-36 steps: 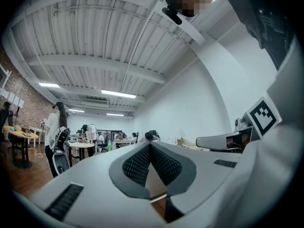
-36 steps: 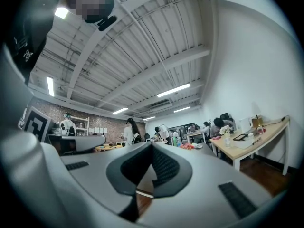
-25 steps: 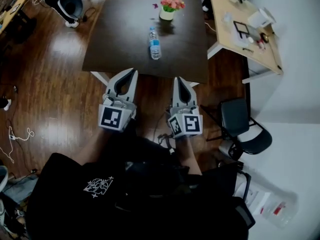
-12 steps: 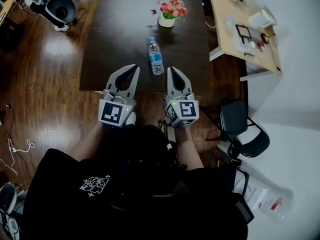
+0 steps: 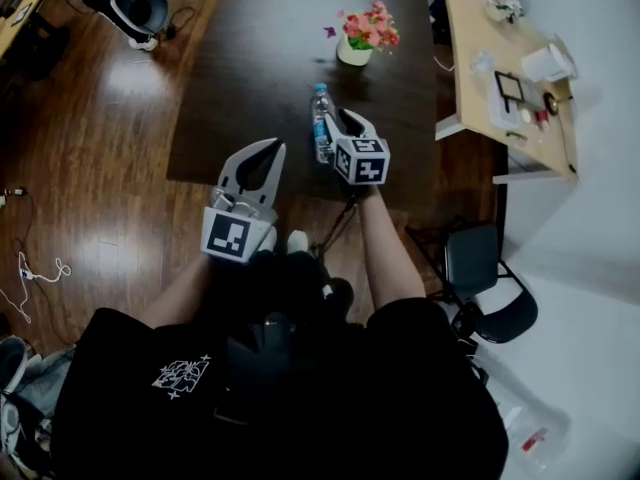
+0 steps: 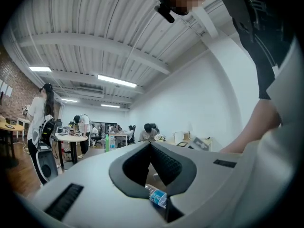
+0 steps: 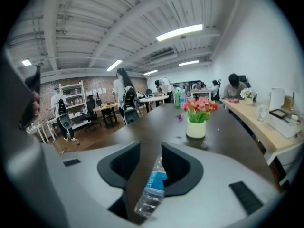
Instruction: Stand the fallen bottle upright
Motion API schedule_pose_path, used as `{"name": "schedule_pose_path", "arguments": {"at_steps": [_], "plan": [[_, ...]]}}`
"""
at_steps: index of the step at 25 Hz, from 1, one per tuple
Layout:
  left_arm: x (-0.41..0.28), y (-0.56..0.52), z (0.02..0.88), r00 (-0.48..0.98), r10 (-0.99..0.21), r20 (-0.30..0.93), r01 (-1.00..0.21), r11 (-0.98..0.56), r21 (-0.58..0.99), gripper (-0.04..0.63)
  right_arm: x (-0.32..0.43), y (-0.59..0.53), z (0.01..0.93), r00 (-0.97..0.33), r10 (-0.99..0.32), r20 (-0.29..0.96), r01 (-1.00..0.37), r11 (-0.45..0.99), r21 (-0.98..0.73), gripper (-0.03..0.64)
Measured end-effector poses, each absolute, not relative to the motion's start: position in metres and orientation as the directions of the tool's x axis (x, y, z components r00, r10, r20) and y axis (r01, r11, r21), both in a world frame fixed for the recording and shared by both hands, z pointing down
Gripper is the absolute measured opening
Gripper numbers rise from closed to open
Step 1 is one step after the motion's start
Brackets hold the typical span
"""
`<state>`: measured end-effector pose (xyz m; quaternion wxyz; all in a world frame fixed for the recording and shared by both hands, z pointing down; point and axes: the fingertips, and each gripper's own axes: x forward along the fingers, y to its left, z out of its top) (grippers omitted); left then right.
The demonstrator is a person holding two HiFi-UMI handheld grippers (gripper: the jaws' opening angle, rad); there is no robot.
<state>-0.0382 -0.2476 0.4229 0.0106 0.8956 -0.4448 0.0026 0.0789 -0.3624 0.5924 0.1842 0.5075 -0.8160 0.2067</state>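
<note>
A clear water bottle (image 5: 320, 128) with a blue label lies on its side near the front edge of the dark table (image 5: 250, 58). My right gripper (image 5: 345, 120) reaches over that edge, its tips right beside the bottle. In the right gripper view the bottle (image 7: 153, 186) lies between the jaws, which are opening; the pads stand clear of it. My right gripper (image 7: 150, 146) points down at the tabletop. My left gripper (image 5: 276, 149) hangs shut and empty at the table's front edge, left of the bottle. Its tips (image 6: 151, 144) meet, and the bottle (image 6: 157, 197) shows below them.
A white pot of pink flowers (image 5: 358, 44) stands on the table beyond the bottle. A light wooden desk (image 5: 478, 98) with small items stands to the right, a black chair (image 5: 482, 268) in front of it. Wooden floor lies to the left. People work at tables (image 6: 71, 137) in the background.
My right gripper has moved forward and down over the table edge to the bottle, and its jaws have parted. The left gripper has shifted a little forward, still shut.
</note>
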Motion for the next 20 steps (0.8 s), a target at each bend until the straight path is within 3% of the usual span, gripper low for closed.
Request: {"name": "schedule_pose_path", "arguments": {"at_steps": [6, 20], "plan": [[-0.037, -0.251, 0.424, 0.578, -0.815, 0.036, -0.816, -0.578, 0.006, -0.003, 0.085, -0.399, 0.646, -0.365, -0.647, 0.67, -0.926, 0.325, -0.192, 0.291], [-0.047, -0.261, 0.434, 0.539, -0.84, 0.069, -0.842, -0.54, 0.002, -0.003, 0.072, -0.419, 0.706, -0.281, -0.469, 0.837, -0.946, 0.282, -0.159, 0.302]]}}
